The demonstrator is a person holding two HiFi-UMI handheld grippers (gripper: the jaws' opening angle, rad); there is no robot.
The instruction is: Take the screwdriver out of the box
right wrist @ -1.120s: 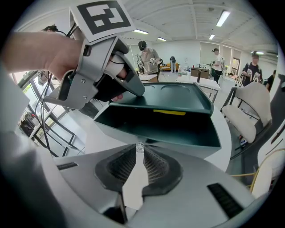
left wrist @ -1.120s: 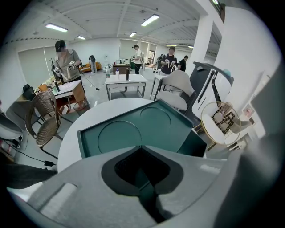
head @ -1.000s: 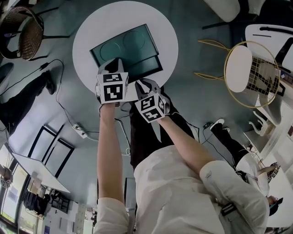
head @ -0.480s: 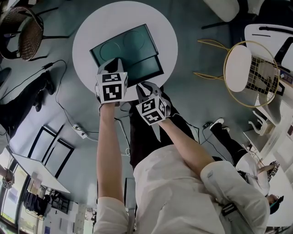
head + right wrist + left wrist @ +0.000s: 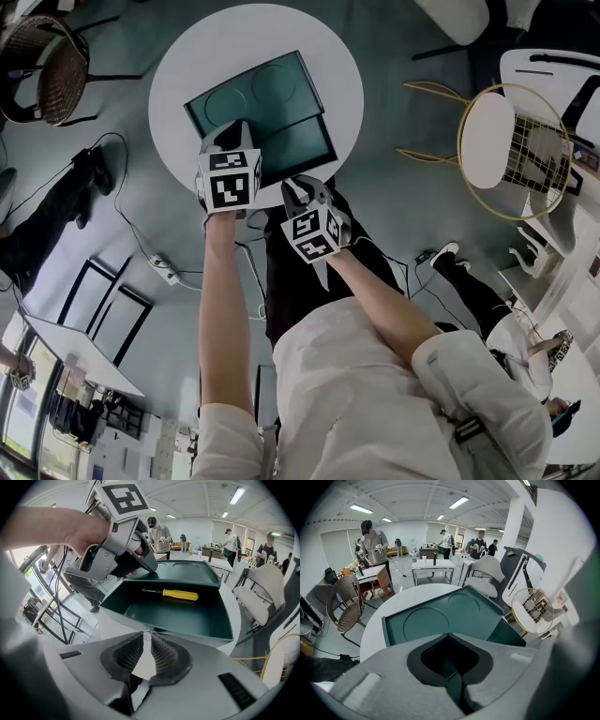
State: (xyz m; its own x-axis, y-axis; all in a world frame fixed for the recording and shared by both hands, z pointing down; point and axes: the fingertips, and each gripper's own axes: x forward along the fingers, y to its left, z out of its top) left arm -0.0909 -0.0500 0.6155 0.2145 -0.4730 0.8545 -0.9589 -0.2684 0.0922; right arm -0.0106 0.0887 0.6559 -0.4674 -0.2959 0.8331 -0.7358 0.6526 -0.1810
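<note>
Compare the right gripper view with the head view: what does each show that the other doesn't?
Only the right gripper view: the yellow-handled screwdriver lying inside the box, and the right gripper with its jaws together and nothing between them. Only the head view: the table's full round outline, the person's arms and the right gripper's marker cube. Both: the open dark green box and the left gripper at its left edge.

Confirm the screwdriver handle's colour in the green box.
Solid yellow screwdriver handle; clearest in the right gripper view.
</note>
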